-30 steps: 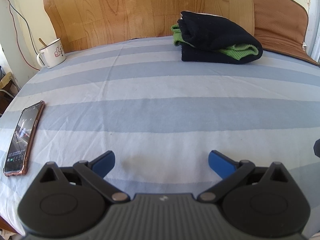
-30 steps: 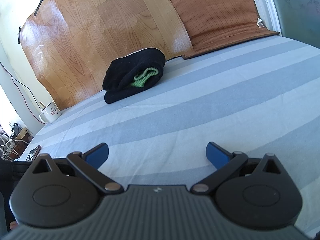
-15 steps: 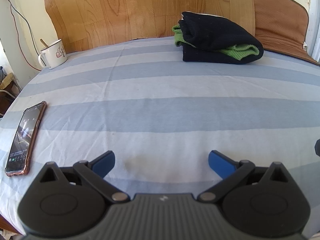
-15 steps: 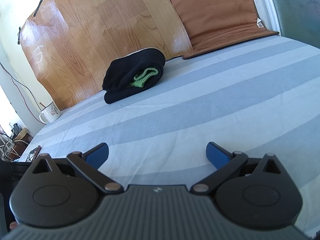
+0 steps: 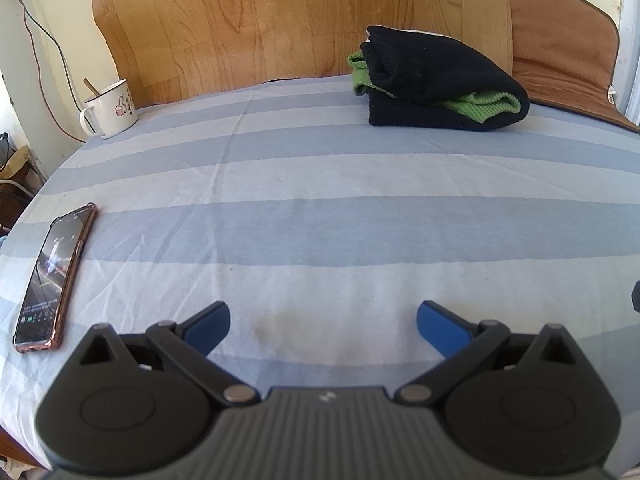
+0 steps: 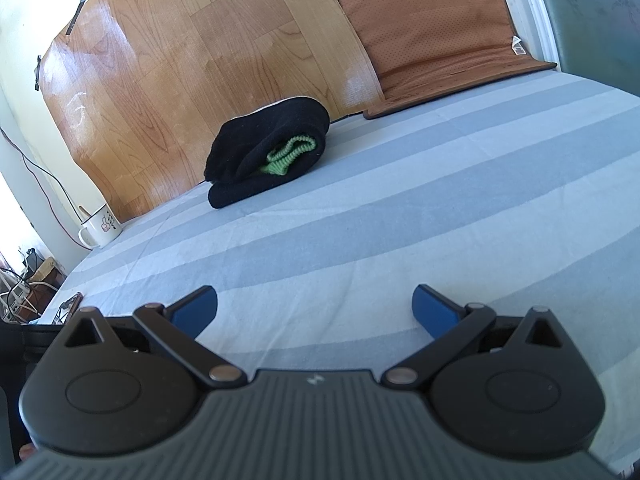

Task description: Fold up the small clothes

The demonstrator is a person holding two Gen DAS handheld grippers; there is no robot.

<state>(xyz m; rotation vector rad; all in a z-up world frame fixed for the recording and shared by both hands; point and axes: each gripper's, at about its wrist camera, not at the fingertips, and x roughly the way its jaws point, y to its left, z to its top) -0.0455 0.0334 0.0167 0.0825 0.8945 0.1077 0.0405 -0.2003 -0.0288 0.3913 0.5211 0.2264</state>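
A folded black garment with green knit trim [image 5: 436, 80] lies at the far side of the blue-striped sheet [image 5: 320, 208], against the wooden board. It also shows in the right wrist view [image 6: 268, 152]. My left gripper [image 5: 323, 322] is open and empty, low over the near part of the sheet, well short of the garment. My right gripper [image 6: 315, 308] is open and empty too, low over the sheet, with the garment far ahead and to the left.
A phone [image 5: 56, 276] lies on the sheet near the left edge. A white mug with a spoon [image 5: 110, 110] stands at the far left corner; it also shows in the right wrist view [image 6: 100, 228]. A brown mat [image 6: 436, 36] leans at the back right.
The left view has shifted very slightly; the phone and mug sit a touch further right in frame. Both grippers stay open and empty.
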